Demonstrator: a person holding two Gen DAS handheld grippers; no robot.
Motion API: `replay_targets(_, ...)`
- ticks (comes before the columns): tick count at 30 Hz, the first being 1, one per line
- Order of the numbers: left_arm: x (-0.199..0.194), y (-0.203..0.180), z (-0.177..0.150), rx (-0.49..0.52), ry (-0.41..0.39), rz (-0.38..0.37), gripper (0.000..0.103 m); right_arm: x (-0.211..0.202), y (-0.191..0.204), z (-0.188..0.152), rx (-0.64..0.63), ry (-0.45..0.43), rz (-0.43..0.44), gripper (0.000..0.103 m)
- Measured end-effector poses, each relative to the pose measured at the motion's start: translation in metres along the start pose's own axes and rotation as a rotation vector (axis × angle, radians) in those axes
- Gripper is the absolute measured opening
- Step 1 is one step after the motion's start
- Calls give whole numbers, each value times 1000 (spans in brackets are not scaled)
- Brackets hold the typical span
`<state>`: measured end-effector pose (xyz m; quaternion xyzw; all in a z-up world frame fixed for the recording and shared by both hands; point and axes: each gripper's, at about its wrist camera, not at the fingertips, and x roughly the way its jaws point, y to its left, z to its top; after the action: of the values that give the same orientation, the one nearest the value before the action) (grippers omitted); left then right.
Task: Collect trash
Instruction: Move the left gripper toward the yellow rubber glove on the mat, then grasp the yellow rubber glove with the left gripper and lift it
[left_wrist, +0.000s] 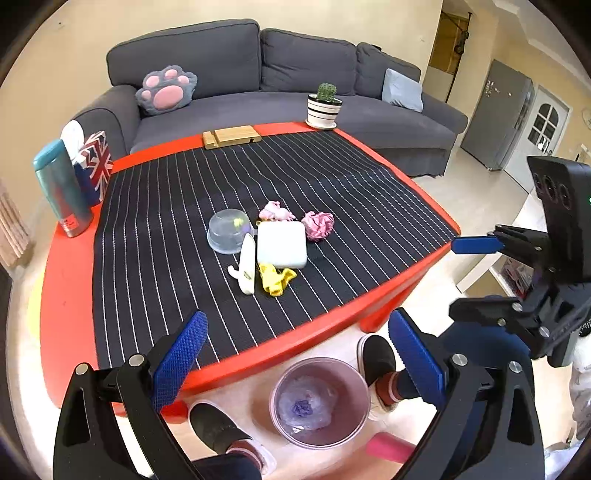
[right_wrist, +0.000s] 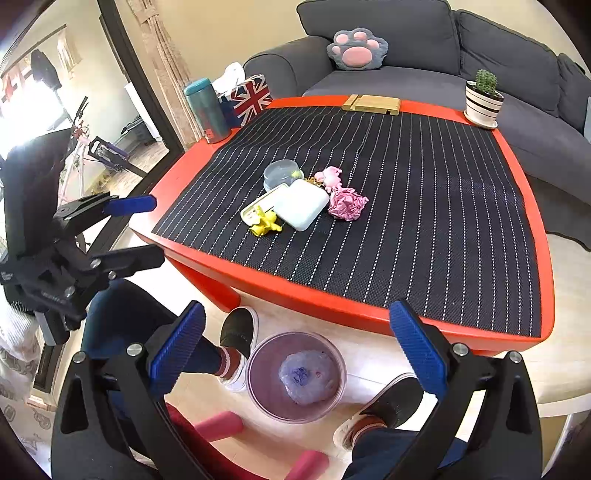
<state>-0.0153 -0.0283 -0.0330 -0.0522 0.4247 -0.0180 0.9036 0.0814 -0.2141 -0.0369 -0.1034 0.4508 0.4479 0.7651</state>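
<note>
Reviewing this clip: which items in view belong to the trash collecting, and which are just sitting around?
Job:
crumpled pink paper
yellow scrap
trash bin on the floor
left hand-held gripper and right hand-held gripper, both open and empty

Lying about:
potted cactus
tissue box
teal tumbler
wooden stand
paw cushion

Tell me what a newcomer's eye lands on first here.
First the red table with its black pinstriped mat, a small heap at the middle: crumpled pink paper, a white box, a yellow scrap. Then the lined trash bin on the floor between the person's feet.
</note>
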Motion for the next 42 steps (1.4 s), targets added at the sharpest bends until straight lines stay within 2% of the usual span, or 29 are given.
replay_targets(6,20,2,17,37,31,-6,95,3,-8,1,14,6,-4,98)
replay_targets(13,50,-1,32,79,84,-58,95,4,-18,1,33,8,-8,98)
replay_targets(25,90,3,37,100,151,-99,94,8,-29,1,50,13,-1,98)
replay_targets(29,97,7,36,86,164,-122,83,8,-31,1,54,14,-1,98)
replay_targets(34,101,8,35,87,169,-115,82,11,-31,0,56,19,2,98)
replay_targets(42,112,12,33,87,187,-96,69,14,-32,0,57,24,2,98)
